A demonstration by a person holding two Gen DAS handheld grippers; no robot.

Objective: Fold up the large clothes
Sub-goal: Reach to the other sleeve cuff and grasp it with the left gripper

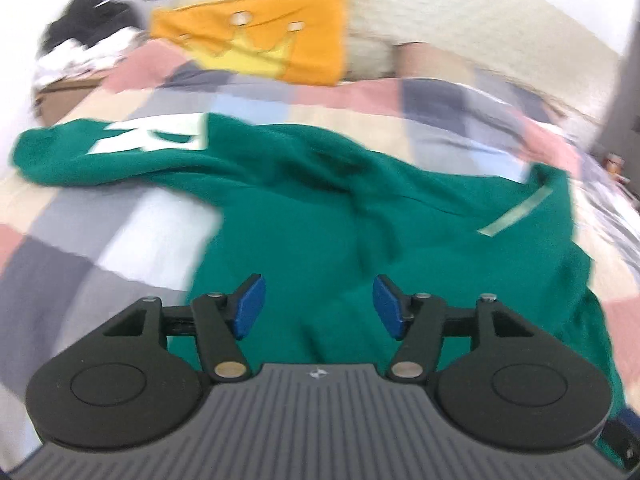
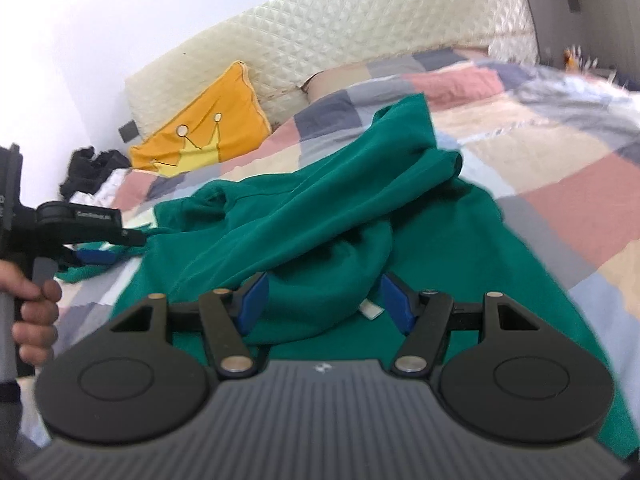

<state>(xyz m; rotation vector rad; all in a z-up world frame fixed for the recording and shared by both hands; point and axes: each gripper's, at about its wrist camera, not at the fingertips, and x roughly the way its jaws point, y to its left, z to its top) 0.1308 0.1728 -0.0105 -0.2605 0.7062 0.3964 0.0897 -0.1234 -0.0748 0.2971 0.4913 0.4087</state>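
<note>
left view blurred; green garment (image 1: 360, 220) cut off below.

A checked quilt (image 2: 540, 168) in pink, grey, beige and pale blue covers the bed. An orange cushion (image 2: 208, 128) with a yellow crown leans against the cream quilted headboard (image 2: 360, 36). Dark and white clothes (image 1: 84, 36) are heaped beside the bed.

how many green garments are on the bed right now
1: the green garment lies rumpled across the checked bedspread, in front of both open grippers. More could be hidden in the dark pile beside the bed.
</note>
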